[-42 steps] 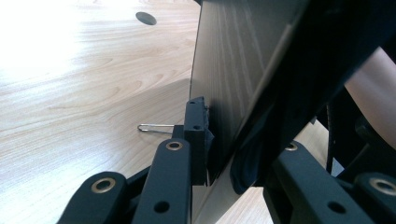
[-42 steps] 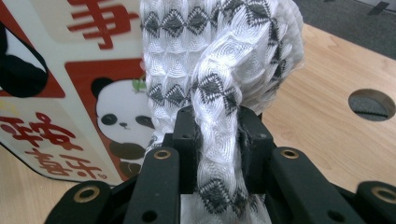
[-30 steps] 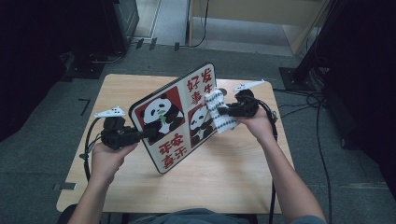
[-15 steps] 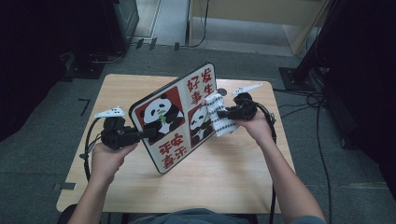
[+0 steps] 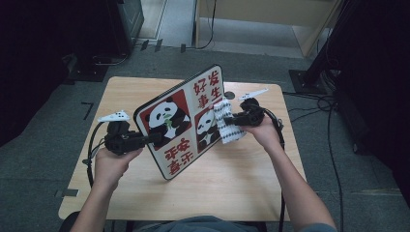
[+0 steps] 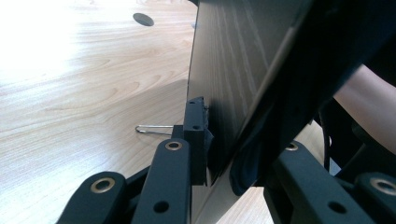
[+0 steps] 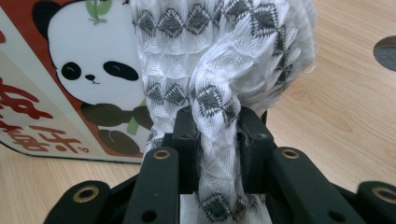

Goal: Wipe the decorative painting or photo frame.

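Note:
A flat board (image 5: 179, 121) printed with pandas and red characters stands tilted on its lower edge over the wooden table (image 5: 241, 183). My left gripper (image 5: 153, 138) is shut on the board's left edge. The left gripper view shows its jaws (image 6: 219, 154) clamped across the board's dark wooden back (image 6: 233, 60). My right gripper (image 5: 233, 122) is shut on a white cloth with a grey diamond pattern (image 5: 227, 126), which rests against the board's printed face. In the right gripper view the cloth (image 7: 219, 56) bulges out above the gripper (image 7: 218, 135), beside a panda picture (image 7: 88, 70).
A round cable hole (image 5: 229, 94) sits in the table behind the board. A thin metal wire loop (image 6: 152, 129) lies on the table by the left jaw. Cables trail from both grippers. Dark furniture and floor cables surround the table.

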Available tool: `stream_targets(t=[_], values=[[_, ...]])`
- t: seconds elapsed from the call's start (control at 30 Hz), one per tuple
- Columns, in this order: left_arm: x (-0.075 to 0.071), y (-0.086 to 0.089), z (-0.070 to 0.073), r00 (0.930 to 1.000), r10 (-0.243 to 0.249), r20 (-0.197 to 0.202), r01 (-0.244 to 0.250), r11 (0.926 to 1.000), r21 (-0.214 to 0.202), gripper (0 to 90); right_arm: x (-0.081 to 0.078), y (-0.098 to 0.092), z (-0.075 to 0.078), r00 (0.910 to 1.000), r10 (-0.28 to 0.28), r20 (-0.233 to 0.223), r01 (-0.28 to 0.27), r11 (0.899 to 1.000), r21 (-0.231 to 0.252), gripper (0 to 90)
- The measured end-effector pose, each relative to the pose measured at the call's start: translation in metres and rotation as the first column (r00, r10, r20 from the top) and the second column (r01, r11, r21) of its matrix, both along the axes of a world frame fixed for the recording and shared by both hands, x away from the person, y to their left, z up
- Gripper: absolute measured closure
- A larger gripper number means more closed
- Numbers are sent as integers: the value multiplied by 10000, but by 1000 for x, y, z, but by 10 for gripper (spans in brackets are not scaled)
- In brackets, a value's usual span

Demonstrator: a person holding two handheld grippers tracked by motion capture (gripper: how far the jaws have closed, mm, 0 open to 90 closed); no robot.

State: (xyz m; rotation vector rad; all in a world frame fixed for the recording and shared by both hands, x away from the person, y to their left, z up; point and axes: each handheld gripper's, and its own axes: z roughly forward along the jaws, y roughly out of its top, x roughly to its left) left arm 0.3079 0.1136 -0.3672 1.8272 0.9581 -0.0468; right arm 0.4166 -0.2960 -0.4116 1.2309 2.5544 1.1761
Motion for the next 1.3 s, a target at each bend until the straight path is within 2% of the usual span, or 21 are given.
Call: stream_targets(t=[0.83,1.1,1.23,1.3], values=[[0,0,0,10000,-66,63,66,10000,-5,768,1,2,-34,9963,-2,-856,-42,9987,-515,728],[0,0,-1,9999,-83,82,83,10000,-9,769,1,0,-41,9944,-59,-1054,5,9987,-511,728],[0,0,-1,9999,-105,84,105,9999,-14,769,1,0,-49,9939,-80,-1101,10,9980,-638,728],[0,0,-1,9999,-125,99,125,9999,6,768,0,0,-53,9917,-125,-1279,46,9981,-620,728]])
